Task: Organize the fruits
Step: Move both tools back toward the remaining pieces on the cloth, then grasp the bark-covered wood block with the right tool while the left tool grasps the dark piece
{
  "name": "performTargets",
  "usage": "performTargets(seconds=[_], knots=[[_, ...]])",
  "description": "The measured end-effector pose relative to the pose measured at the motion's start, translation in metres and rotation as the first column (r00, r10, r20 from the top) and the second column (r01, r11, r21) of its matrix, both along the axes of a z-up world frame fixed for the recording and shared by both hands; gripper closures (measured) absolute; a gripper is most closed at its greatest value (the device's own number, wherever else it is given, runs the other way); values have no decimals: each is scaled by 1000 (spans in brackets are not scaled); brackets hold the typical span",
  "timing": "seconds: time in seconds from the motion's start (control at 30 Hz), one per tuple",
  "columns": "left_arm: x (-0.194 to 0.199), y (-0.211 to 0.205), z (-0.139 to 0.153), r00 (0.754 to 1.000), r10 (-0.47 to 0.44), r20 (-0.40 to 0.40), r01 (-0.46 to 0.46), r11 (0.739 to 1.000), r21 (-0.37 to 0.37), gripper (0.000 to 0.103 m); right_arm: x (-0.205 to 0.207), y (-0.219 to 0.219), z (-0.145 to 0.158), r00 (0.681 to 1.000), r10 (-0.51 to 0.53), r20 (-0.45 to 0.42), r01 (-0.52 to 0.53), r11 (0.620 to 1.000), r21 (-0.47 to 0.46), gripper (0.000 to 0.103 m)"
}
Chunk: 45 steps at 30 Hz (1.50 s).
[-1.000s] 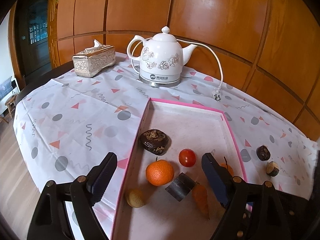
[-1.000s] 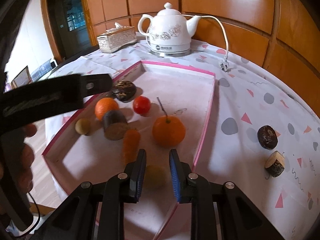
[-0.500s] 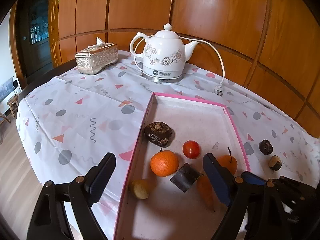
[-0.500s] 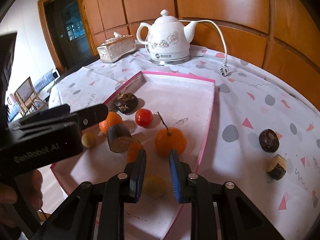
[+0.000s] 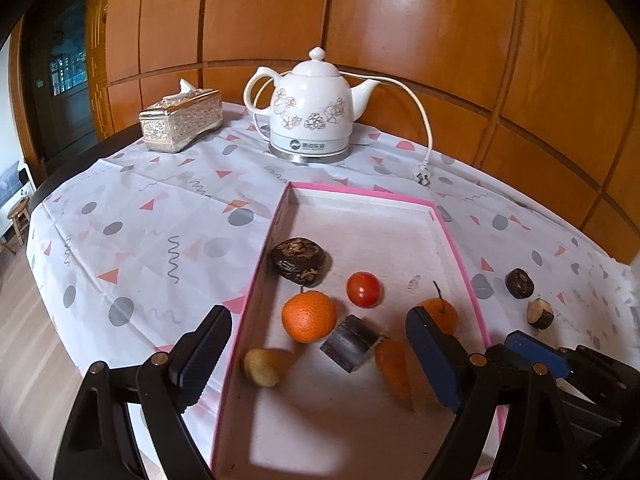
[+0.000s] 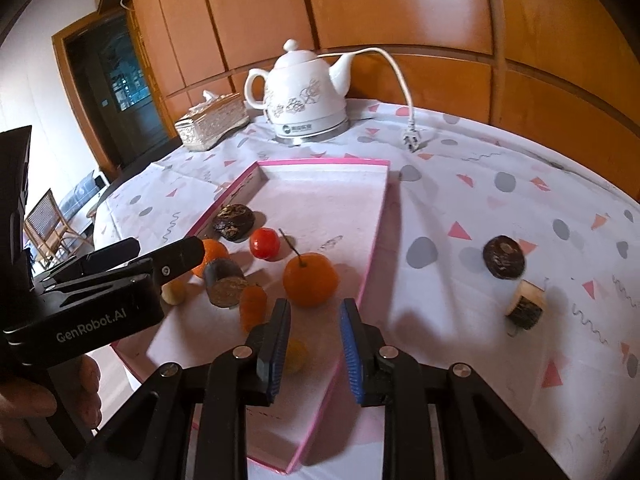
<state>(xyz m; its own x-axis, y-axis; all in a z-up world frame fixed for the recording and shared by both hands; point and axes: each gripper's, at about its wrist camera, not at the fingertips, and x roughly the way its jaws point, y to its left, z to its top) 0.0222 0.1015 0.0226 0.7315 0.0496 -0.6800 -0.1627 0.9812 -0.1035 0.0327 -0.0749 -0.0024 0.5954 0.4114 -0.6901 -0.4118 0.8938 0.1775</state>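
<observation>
Hovering over the near end of the pink-edged tray (image 5: 460,240), the left gripper (image 5: 320,364) has its jaws spread wide with nothing between them. The right gripper (image 6: 314,340) sits over the tray's right rim, jaws parted with a gap and nothing pinched. A small yellow fruit (image 6: 297,356) lies in the tray, partly hidden behind its left finger.

In the tray there's a pale yellow fruit (image 5: 262,367), an orange carrot-like piece (image 5: 394,366), a dark cane chunk (image 5: 350,343), two mandarins (image 5: 309,316) (image 5: 440,314), a tomato (image 5: 363,289) and a dark wrinkly fruit (image 5: 298,260).

Out on the tablecloth (image 5: 160,220), right of the tray, sit a dark round fruit (image 6: 503,257) and a cut chunk (image 6: 525,304). At the back are a white kettle (image 5: 310,116) and a tissue box (image 5: 180,120).
</observation>
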Motion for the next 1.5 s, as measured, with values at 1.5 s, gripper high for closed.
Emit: performTargets(seconds=[1.5], knots=[[4, -112, 5, 941, -339, -10, 339, 940, 29, 14, 16, -137, -26, 916, -394, -72, 396, 918, 15, 58]])
